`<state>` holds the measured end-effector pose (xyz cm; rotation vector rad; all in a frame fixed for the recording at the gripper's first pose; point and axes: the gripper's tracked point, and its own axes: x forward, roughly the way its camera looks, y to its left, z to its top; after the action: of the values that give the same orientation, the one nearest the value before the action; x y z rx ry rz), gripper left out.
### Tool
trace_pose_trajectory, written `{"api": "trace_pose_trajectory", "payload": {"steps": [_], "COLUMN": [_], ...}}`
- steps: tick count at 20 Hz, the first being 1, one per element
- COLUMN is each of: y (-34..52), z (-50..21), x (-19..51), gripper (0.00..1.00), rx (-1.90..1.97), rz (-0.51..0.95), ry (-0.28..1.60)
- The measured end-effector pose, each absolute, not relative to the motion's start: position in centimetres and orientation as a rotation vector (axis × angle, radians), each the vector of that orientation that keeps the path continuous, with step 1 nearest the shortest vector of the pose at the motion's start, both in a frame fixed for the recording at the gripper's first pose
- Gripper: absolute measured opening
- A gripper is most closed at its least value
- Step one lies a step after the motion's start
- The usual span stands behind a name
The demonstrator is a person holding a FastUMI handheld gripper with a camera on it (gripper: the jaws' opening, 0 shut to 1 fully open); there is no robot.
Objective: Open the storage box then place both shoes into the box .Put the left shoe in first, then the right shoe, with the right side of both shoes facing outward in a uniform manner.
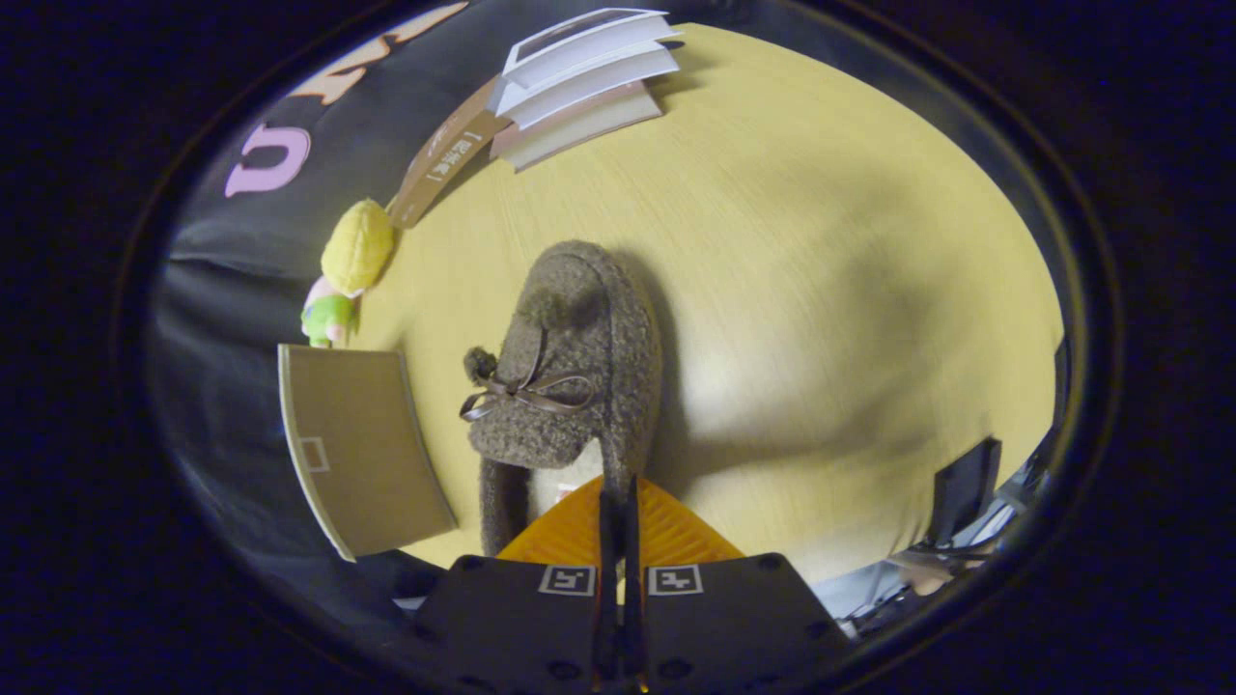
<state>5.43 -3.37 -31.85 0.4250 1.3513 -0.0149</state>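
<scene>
A brown fuzzy slipper shoe (570, 376) with a thin ribbon bow and two pompoms hangs just ahead of my fingers, toe pointing away, above the yellow wooden table (821, 290). My gripper (618, 502) is shut on the shoe's collar edge at the heel opening, the two fingers pressed close together with the fabric pinched between them. To the left of the shoe stands a brown cardboard panel (357, 444), a flap or wall of the storage box. I cannot see the box's inside.
A stack of white and brown books (579, 82) lies at the far side of the table, with a brown strip leaning beside it. A small yellow and green plush toy (348, 265) sits beyond the cardboard panel. Dark equipment (966, 483) stands at the table's right edge.
</scene>
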Motion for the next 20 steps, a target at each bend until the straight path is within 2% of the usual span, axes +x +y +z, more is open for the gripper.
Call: {"api": "trace_pose_trajectory", "payload": {"steps": [7,20], "y": [0.7,19.7], "z": [-27.4,-16.0], "x": [5.1,5.0], "gripper": [0.06,0.06], "rx": [0.535,0.580], "rz": [0.025,0.356], "ry": [1.273,1.167]}}
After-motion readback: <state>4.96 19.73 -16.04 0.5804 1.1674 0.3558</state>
